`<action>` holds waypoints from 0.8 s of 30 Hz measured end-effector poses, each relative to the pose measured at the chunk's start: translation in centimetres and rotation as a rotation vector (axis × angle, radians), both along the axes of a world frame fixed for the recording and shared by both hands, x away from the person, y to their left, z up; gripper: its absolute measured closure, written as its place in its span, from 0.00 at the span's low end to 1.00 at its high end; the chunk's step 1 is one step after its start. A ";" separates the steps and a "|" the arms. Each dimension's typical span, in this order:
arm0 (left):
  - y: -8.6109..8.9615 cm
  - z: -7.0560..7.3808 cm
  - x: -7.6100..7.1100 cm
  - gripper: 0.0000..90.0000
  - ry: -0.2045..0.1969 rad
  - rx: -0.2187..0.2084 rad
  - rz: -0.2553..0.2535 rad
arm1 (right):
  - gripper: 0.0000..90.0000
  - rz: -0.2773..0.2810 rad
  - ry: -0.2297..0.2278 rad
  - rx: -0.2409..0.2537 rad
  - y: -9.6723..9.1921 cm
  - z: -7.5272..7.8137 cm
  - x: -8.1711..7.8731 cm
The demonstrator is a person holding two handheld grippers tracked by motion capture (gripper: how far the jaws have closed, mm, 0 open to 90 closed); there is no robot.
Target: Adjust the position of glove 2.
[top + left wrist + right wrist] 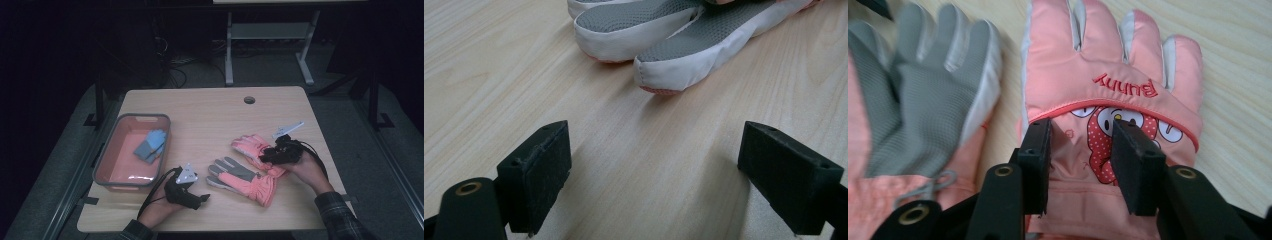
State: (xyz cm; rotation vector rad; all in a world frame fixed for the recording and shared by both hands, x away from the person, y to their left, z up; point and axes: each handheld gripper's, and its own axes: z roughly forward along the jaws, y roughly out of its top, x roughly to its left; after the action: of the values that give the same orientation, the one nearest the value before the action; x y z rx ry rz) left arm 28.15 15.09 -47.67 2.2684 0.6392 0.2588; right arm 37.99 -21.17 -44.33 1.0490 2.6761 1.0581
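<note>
Your right gripper (267, 154) sits over the back of the pink padded glove with the red "Bunny" lettering and cartoon face (1108, 100), which lies flat toward the right edge of the light wooden desk (210, 115). In the right gripper view its two black jaws stand a little apart, one on either side of the cartoon face, with a strip of the pink fabric between them. The pads do not press that fabric together, so you are not gripping the glove; the jaws are partly open and rest low over it.

The second pink glove, palm up with its grey textured palm and white-edged fingers (235, 172), lies just beside the first, nearer the front edge of the desk and closer to its middle. The ruffled cuffs of the two gloves meet or overlap near your right hand (310, 172); you cannot tell which from above.

Your left gripper (202, 197) lies low by the front edge, left of the gloves, with your left hand (160, 210) behind it. In the left gripper view its jaws stand wide open over bare wood, and the white fingertips of the grey-palmed glove lie ahead of them, apart from both pads.

Near the left edge stands a grey-rimmed pink plastic bin (107, 155) holding a blue and grey folded cloth item (150, 146).
</note>
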 end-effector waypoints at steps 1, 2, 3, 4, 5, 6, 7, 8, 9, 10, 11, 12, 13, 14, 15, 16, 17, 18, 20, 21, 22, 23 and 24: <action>0.0 0.0 0.0 0.14 0.000 0.000 0.000 | 0.69 0.004 -0.003 -0.013 0.1 -0.1 0.0; 0.0 0.0 0.0 0.14 0.000 0.001 -0.001 | 0.71 0.009 -0.009 -0.017 0.2 -0.2 0.0; 0.0 0.0 0.0 0.14 0.000 0.001 0.000 | 0.73 0.017 -0.021 -0.028 0.2 -0.4 0.1; 0.0 0.0 0.0 0.14 0.000 0.001 0.000 | 0.76 0.014 -0.021 -0.033 0.3 -0.4 0.0; 0.0 0.0 0.0 0.14 0.000 0.001 -0.001 | 0.78 0.016 -0.028 -0.031 0.3 -0.6 0.0; 0.0 0.0 0.0 0.14 0.000 0.001 0.000 | 0.81 0.016 -0.030 -0.033 0.3 -0.6 0.0; 0.0 0.0 0.0 0.14 0.000 0.001 0.000 | 0.85 0.022 -0.034 -0.034 0.3 -0.6 0.0; 0.0 0.0 0.0 0.14 0.000 0.001 0.000 | 0.85 0.022 -0.034 -0.034 0.3 -0.6 0.0; 0.0 0.0 0.0 0.14 0.000 0.001 0.000 | 0.89 0.031 -0.039 -0.032 0.2 -0.6 0.0; 0.0 0.0 0.0 0.14 0.000 0.001 0.000 | 0.96 0.038 -0.042 -0.022 0.1 -0.6 0.0; 0.0 0.0 0.0 0.14 0.000 0.001 0.000 | 0.97 0.041 -0.045 -0.015 0.0 -0.7 0.1; 0.0 0.0 0.0 0.14 0.000 0.001 0.000 | 0.98 0.043 -0.043 -0.004 -0.1 -0.7 0.1; 0.0 0.0 0.0 0.14 0.000 0.000 0.000 | 0.98 0.054 -0.051 0.003 -0.3 -0.7 0.2; 0.0 0.0 0.0 0.14 0.000 0.000 0.000 | 0.99 0.053 -0.051 0.013 -0.4 -0.6 0.2; 0.0 0.0 0.0 0.14 0.000 0.000 0.000 | 0.99 0.053 -0.051 0.013 -0.4 -0.6 0.2; 0.0 0.0 0.0 0.14 -0.002 0.002 0.001 | 0.99 0.059 -0.055 0.053 -0.9 -0.2 0.3; 0.0 0.0 0.0 0.14 -0.003 0.002 0.000 | 0.99 0.062 -0.061 0.059 -1.1 -0.1 0.3; 0.0 0.0 0.0 0.14 -0.003 0.002 0.001 | 1.00 0.062 -0.065 0.065 -1.2 0.2 0.3; 0.0 0.0 0.0 0.14 -0.004 0.003 0.001 | 1.00 0.066 -0.080 0.076 -1.4 0.7 0.3; 0.0 0.0 0.0 0.14 -0.004 0.002 0.000 | 1.00 0.063 -0.077 0.081 -1.5 0.9 0.3; 0.0 0.0 0.0 0.14 -0.004 0.002 0.000 | 1.00 0.063 -0.077 0.081 -1.5 0.9 0.3; 0.0 0.0 0.1 0.14 -0.004 0.004 -0.001 | 1.00 0.060 -0.076 0.099 -1.5 1.1 0.3; 0.0 0.0 0.1 0.14 -0.004 0.004 -0.001 | 1.00 0.061 -0.080 0.111 -1.7 1.5 0.3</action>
State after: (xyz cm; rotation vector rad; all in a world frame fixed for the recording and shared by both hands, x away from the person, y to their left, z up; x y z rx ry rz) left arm 28.20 15.10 -47.65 2.2708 0.6361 0.2647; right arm 38.28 -22.83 -42.83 0.9251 2.6286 1.2450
